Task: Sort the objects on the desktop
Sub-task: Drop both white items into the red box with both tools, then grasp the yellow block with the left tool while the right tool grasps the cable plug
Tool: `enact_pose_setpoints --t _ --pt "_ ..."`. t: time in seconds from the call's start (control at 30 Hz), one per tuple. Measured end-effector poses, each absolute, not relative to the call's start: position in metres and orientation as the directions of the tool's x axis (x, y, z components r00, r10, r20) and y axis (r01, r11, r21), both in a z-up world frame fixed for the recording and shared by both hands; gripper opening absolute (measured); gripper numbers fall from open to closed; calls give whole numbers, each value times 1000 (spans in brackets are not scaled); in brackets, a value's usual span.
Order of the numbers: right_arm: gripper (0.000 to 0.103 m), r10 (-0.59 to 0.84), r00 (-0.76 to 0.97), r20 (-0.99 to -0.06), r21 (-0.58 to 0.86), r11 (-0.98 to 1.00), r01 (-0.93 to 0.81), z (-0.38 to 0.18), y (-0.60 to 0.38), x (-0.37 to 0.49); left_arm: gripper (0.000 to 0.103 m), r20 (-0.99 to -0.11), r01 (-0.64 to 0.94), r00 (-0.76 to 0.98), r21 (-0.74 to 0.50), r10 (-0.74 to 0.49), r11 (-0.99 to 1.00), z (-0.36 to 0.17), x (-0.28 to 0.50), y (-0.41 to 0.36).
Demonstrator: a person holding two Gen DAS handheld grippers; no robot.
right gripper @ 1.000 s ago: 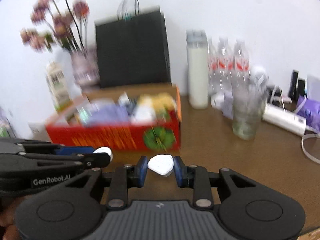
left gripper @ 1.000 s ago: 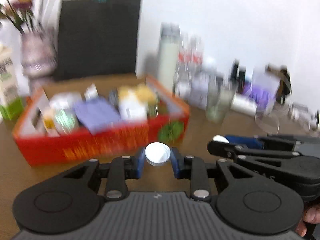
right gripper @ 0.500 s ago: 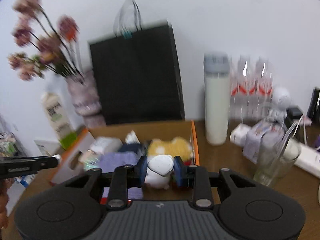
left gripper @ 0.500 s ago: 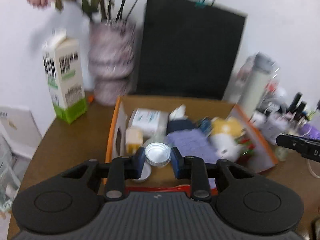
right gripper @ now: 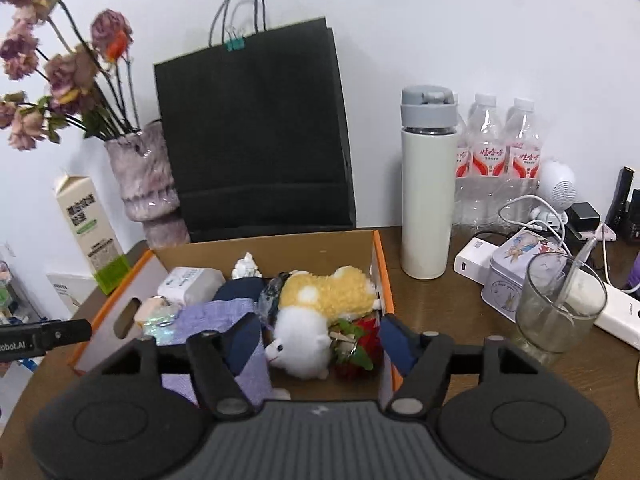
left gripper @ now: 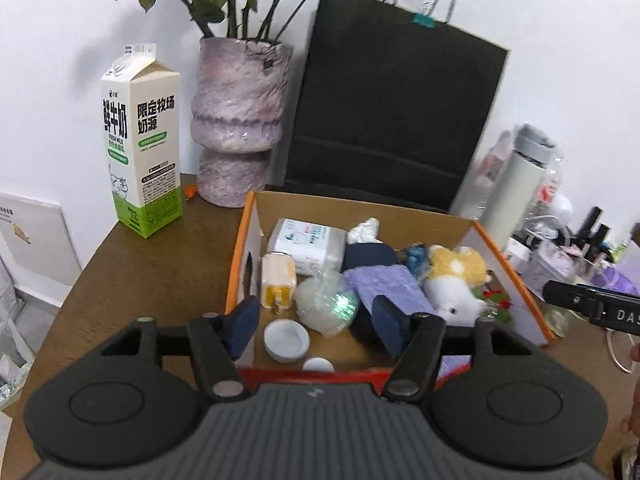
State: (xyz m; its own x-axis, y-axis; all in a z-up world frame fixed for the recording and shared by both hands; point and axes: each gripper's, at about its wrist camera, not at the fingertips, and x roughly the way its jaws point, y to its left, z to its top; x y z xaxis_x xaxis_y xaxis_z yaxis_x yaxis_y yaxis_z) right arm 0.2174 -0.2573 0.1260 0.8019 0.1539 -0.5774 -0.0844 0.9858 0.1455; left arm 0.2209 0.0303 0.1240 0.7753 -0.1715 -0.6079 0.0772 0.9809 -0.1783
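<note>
left gripper (left gripper: 316,326) spread wide, holding nothing, above near left corner of orange-rimmed cardboard box (left gripper: 506,264). two round white caps below it on box floor: bigger (left gripper: 286,339) between fingers, smaller (left gripper: 318,365) nearer. right gripper (right gripper: 320,340) also spread, empty, over box's near right; one yellow-and-white plush toy (right gripper: 316,312) ahead between fingers. right of it: one white flask (right gripper: 426,204), three water bottles (right gripper: 496,152), one empty glass (right gripper: 558,312).
</note>
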Motion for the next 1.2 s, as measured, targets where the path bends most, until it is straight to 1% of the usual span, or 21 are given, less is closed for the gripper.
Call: enact_pose_setpoints --t 0.03,0.13,0.2,0.27,0.37,0.43,0.53,0.63,0.7,0.87,1.03,1.1,1.13,1.2 --pt "72 160 803 -574 147 985 -91 126 -257 211 70 -604 80 779 -172 -169 982 125 214 29" --pt "73 172 813 -556 157 982 -101 121 -255 179 78 -584 77 799 -140 -145 987 120 182 25" --pt "76 187 818 -544 162 980 -116 111 -253 153 89 -569 102 807 -129 -157 986 110 155 22" --pt "80 198 821 -536 151 979 -138 98 -251 129 93 -574 114 801 -128 -167 985 95 130 20" --pt "80 197 805 -560 136 980 -145 72 -246 94 93 -609 95 779 -119 -149 988 70 94 13" --pt "80 202 792 -576 147 979 -143 59 -243 72 94 -604 85 784 -125 -144 989 58 66 11" --pt "80 213 795 -568 157 976 -149 48 -241 32 96 -587 86 797 -124 -143 989 42 23 12" --pt "80 225 798 -559 136 974 -179 40 -238 1 96 -616 78 773 -142 -150 987 32 -5 16" --pt "80 223 789 -572 117 975 -190 34 -235 -12 96 -628 70 765 -140 -143 988 28 -16 16" --pt "76 239 772 -589 117 971 -211 23 -225 -22 95 -643 66 754 -135 -137 989 23 -18 12" --pt "76 239 782 -576 105 970 -219 28 -220 -22 95 -628 95 762 -134 -159 986 24 -16 6" --pt "75 240 785 -571 109 970 -217 30 -221 -20 93 -630 101 759 -134 -164 986 22 -14 5" --pt "72 238 786 -570 106 971 -216 30 -222 -19 92 -630 101 759 -137 -165 985 22 -13 5" --pt "69 235 786 -572 107 971 -212 30 -223 -15 88 -627 100 760 -145 -169 984 24 -8 7"
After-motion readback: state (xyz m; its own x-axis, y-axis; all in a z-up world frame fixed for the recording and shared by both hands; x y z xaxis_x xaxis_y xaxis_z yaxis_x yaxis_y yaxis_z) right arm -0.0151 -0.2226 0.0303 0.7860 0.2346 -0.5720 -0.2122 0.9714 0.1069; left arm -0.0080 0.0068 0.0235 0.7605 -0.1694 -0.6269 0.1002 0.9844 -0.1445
